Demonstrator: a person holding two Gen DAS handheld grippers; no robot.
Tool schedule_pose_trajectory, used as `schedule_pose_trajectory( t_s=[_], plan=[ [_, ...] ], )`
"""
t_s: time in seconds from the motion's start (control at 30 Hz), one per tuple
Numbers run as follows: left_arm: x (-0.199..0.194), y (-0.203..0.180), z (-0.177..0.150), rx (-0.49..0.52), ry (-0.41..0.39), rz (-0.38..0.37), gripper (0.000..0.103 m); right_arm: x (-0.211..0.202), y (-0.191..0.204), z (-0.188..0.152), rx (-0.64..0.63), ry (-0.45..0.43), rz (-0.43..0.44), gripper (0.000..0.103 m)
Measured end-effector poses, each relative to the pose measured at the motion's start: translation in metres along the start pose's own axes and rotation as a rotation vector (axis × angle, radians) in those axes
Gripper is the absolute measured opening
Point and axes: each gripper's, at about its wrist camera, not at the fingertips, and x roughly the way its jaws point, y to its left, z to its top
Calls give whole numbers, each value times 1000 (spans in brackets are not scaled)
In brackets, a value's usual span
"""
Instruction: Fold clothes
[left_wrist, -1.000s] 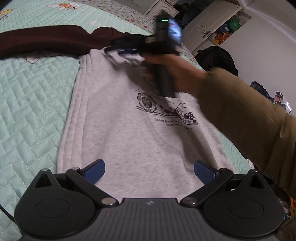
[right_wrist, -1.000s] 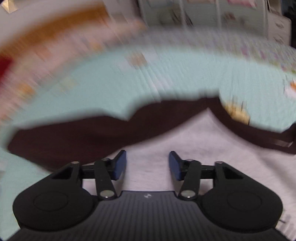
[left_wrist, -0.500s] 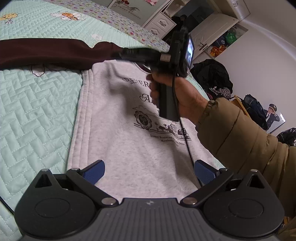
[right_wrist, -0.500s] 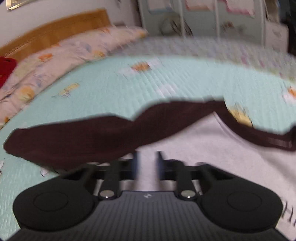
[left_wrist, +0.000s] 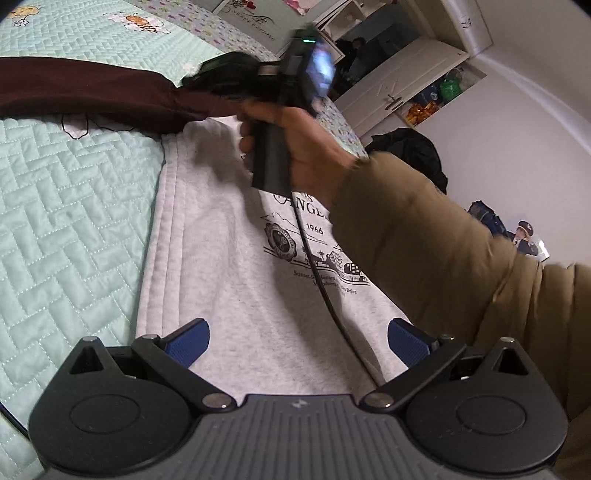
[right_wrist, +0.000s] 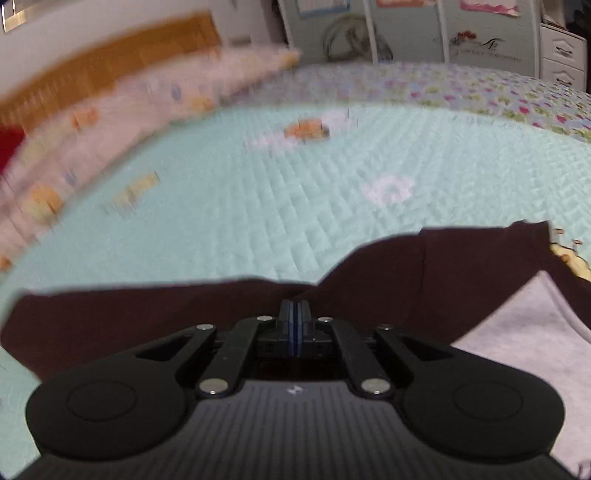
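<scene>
A grey sweatshirt (left_wrist: 229, 258) with a black printed crest lies flat on the mint quilted bed; its sleeves are dark maroon (left_wrist: 85, 96). My left gripper (left_wrist: 297, 341) is open and empty, hovering over the sweatshirt's lower hem. My right gripper (right_wrist: 294, 325) is shut on the maroon sleeve (right_wrist: 184, 314) near the shoulder; in the left wrist view it (left_wrist: 218, 79) shows at the sleeve's shoulder end, held by a hand in a tan jacket. The grey body shows at the right wrist view's lower right (right_wrist: 528, 332).
The mint quilt (left_wrist: 62, 206) spreads to the left. Pillows (right_wrist: 110, 122) and a wooden headboard (right_wrist: 110, 70) lie beyond. White cupboards (left_wrist: 402, 88) and a dark bag (left_wrist: 410, 147) stand past the bed's far side.
My right gripper moved from the sweatshirt's chest to the maroon sleeve at the shoulder and closed its jaws on it. My left gripper stayed open over the hem.
</scene>
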Motion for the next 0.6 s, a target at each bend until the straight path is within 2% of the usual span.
schedule_pose_trajectory(
  t_s=[0.07, 0.1, 0.17, 0.2, 0.23, 0.27, 0.3, 0.37, 0.47, 0.6],
  plan=[
    [0, 1, 1, 6, -5, -10, 102, -16, 1, 1, 1, -43, -3, 3],
    [1, 2, 1, 4, -6, -16, 102, -9, 4, 3, -11, -12, -20, 3],
    [2, 2, 1, -1, 1, -20, 102, 34, 8, 1, -48, 148, -88, 7],
    [2, 2, 2, -1, 5, -20, 102, 48, 12, 1, -81, 154, -94, 3],
    [0, 2, 3, -1, 1, -15, 102, 56, 17, 3, -125, 114, -101, 3],
    [-2, 2, 3, -2, -3, -11, 102, 59, 19, 7, -115, 85, -94, 4],
    [-4, 2, 4, -3, -8, -7, 102, 56, 15, 11, -52, 65, -53, 7],
    [-9, 2, 4, -5, -24, -3, 102, 38, 7, 14, 40, 25, 38, 7],
    [-12, -1, 5, 2, -34, -2, 102, -16, 3, 7, 21, -25, 44, 8],
    [-16, -6, 7, 12, -45, 30, 102, -108, -10, -32, -3, -15, 28, 8]
  ],
)
